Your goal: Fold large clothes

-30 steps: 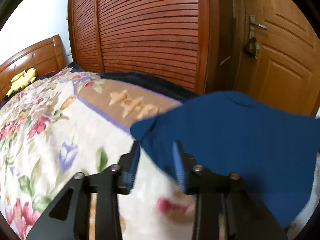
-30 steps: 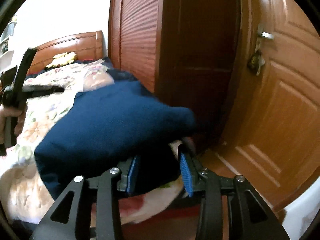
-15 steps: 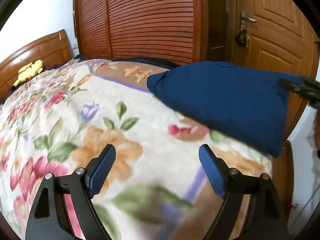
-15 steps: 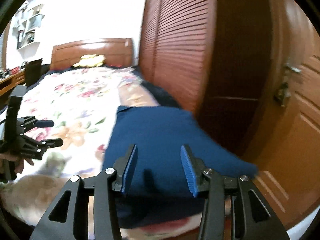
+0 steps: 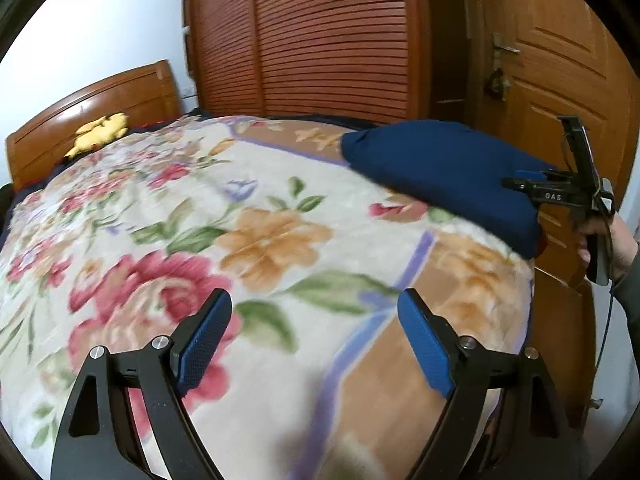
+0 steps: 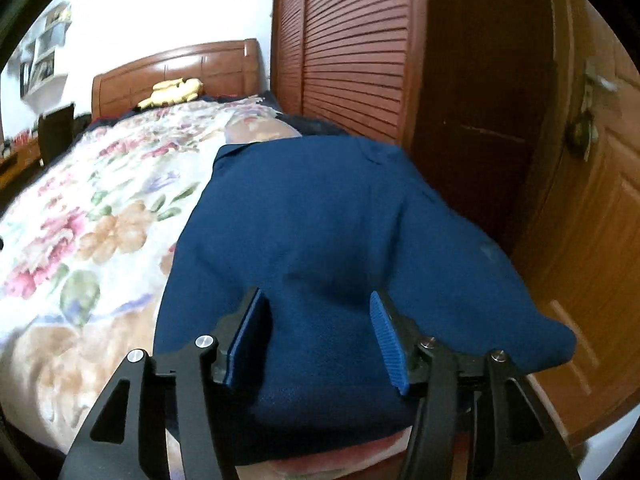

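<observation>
Now both my grippers have just opened: the left gripper [image 5: 314, 344] wide over the blanket [image 5: 280, 236], the right gripper [image 6: 316, 336] partway, pads off the blue garment [image 6: 320, 220]. It lies folded; I judge this fold finished.

**Inspector:** State the position of the folded garment [image 6: 320, 232].

**Assistant:** It lies on the blanket [image 5: 200, 240], at the bed's foot corner, on the side nearest the wardrobe [image 5: 320, 40].

**Inspector:** And behind it?

**Assistant:** The wardrobe stands along that side of the bed; the door [image 5: 560, 80] is to the right of the wardrobe. The headboard [image 6: 176, 68] is at the far end, with a soft toy [image 6: 172, 92] lying just before it.

**Inspector:** The grippers?

**Assistant:** The right gripper [image 6: 318, 336] is over the garment's near edge, cloth between its fingers. The left gripper [image 5: 314, 340] is over bare blanket, well left of the garment.
</observation>
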A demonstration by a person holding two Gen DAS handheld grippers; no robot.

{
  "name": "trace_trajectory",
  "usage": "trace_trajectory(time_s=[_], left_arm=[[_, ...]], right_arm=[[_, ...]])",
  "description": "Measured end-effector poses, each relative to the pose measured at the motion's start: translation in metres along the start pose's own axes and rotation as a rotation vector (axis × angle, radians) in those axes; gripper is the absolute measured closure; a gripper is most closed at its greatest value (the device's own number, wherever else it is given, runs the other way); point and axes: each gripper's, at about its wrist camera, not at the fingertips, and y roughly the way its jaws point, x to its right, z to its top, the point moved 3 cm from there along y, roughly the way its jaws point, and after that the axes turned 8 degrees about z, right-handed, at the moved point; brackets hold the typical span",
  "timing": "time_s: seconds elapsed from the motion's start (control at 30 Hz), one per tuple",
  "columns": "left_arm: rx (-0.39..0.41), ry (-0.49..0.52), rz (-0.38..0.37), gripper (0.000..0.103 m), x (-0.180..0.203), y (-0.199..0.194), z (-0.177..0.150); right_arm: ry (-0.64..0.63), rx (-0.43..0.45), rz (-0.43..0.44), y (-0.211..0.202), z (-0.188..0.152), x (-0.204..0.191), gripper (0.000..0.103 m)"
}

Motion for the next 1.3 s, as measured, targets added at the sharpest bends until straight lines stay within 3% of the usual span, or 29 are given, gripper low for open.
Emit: trace_trajectory(time_s=[0.33, 0.47, 0.67, 0.9, 1.03, 1.13, 1.3], left_arm=[[0.024, -0.059, 0.092, 0.017, -0.047, -0.051, -0.025], [0.019, -0.080, 0.114, 0.017, -0.067, -0.069, -0.037], [0.025, -0.107, 0.143, 0.017, -0.098, -0.086, -0.050], [0.047, -0.165, 0.206, 0.011, -0.143, -0.094, -0.071], [0.049, -0.193, 0.230, 0.010, -0.167, -0.094, -0.084], [0.054, -0.209, 0.283, 0.010, -0.185, -0.095, -0.095], [0.047, -0.282, 0.360, 0.010, -0.218, -0.096, -0.114]], right_arm=[[0.005, -0.023, -0.044, 0.000, 0.004, -0.004, 0.045], [-0.011, -0.054, -0.101, 0.006, 0.011, -0.016, 0.045], [-0.012, 0.000, -0.114, -0.017, 0.032, -0.047, 0.045], [-0.095, 0.021, 0.000, -0.021, 0.049, -0.136, 0.045], [-0.159, 0.034, 0.120, -0.014, 0.052, -0.211, 0.045], [-0.181, 0.044, 0.226, -0.007, 0.051, -0.267, 0.039], [-0.195, 0.042, 0.378, 0.007, 0.038, -0.353, 0.038]])
